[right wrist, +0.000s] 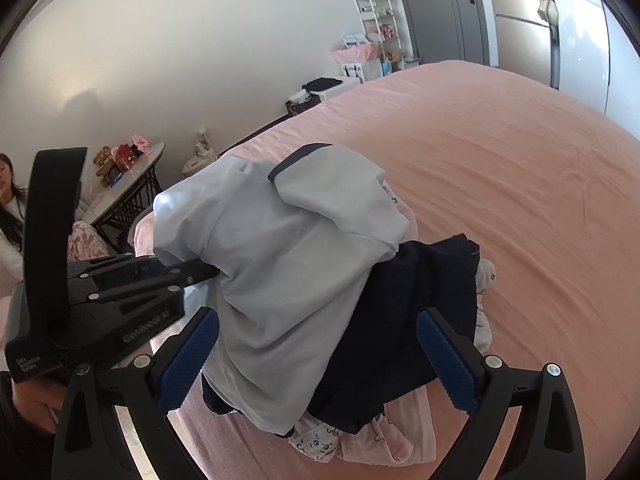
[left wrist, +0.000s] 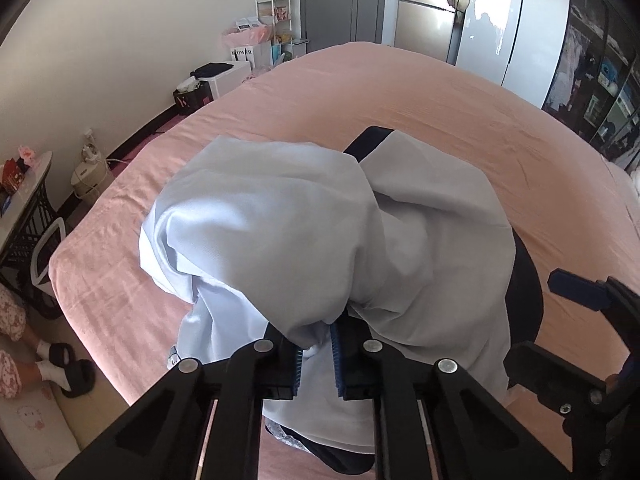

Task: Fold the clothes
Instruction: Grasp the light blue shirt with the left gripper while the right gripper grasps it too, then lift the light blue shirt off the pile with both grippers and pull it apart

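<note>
My left hand-held gripper [left wrist: 316, 354] was clenched on the pale blue shirt [left wrist: 280, 216] over the bed [left wrist: 400, 92]; my right hand-held gripper [right wrist: 320, 360] gaped, unclenched.

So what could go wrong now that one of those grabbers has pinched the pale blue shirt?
The left hand-held gripper pinches only a small bunch of the pale blue shirt, so the cloth could slip out if lifted. The shirt lies on a pile, partly over a dark navy garment and pink printed clothes, which might be dragged along. The right hand-held gripper is open with both garments between its fingers, so it could catch the navy one too.
</note>
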`<state>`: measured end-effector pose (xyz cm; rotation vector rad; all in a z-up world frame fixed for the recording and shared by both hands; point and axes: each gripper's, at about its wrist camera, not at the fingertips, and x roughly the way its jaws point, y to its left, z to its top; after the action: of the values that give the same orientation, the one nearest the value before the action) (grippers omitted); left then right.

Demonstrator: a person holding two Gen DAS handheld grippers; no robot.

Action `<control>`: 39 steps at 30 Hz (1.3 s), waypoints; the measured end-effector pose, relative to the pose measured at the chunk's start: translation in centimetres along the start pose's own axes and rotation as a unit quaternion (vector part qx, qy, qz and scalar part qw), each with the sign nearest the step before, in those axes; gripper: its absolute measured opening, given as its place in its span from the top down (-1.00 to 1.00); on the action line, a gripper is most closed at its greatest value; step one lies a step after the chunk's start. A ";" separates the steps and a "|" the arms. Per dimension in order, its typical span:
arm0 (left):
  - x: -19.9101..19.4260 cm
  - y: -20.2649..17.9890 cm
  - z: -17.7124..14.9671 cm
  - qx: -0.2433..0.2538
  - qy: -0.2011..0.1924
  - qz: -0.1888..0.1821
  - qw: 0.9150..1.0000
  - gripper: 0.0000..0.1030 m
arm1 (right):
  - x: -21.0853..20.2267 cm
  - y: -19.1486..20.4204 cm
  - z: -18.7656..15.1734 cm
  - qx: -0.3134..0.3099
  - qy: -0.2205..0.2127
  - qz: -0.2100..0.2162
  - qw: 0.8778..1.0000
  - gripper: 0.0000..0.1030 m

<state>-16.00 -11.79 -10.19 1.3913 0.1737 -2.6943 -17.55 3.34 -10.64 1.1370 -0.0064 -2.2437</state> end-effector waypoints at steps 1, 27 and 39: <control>-0.1 0.4 0.2 -0.007 0.001 -0.010 1.000 0.84 | 0.0 -0.1 0.0 0.001 0.000 0.001 1.000 -0.92; -3.4 1.9 1.6 -0.001 -0.018 -0.056 0.998 0.88 | 3.9 1.7 -0.4 -0.026 0.017 -0.034 0.999 0.52; -4.5 2.3 2.0 -0.006 -0.037 -0.072 0.997 0.94 | 1.2 2.8 0.7 -0.025 -0.017 -0.025 0.999 0.82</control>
<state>-14.68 -14.15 -5.44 1.3210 0.2962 -2.8508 -17.11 0.22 -10.35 1.0850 0.0647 -2.2943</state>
